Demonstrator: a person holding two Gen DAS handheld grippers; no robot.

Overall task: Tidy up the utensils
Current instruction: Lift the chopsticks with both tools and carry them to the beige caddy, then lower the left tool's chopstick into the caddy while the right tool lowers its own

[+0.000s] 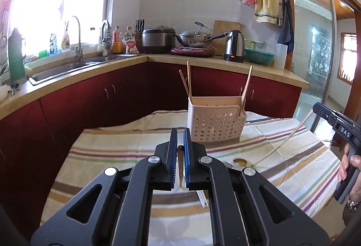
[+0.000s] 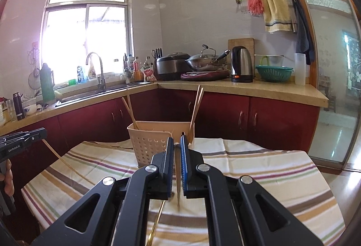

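Left gripper (image 1: 180, 151) pinches a chopstick (image 1: 180, 169); holder (image 1: 215, 119) stands ahead on the cloth (image 1: 112, 155); right gripper (image 2: 177, 162) nips another stick (image 2: 178, 180) — thin grips, either could pivot and miss the slots.

This is a home kitchen. An L-shaped counter (image 2: 259, 90) with dark red cabinet doors (image 2: 225, 115) runs along two tiled walls. Under the bright window (image 2: 86, 43) there is a steel sink (image 1: 67, 69) with a tall faucet (image 2: 97, 70), and bottles stand near it. In the corner stand a rice cooker (image 1: 159, 39), a wok (image 2: 204, 62) on a red induction plate, an electric kettle (image 2: 241, 65) and a green colander (image 2: 274, 73). A cutting board (image 1: 225, 28) leans on the wall. On a wall rail hang pink rubber gloves (image 2: 255, 4) and a yellow towel (image 2: 277, 12). In front is a table with a striped cloth (image 2: 248, 169).
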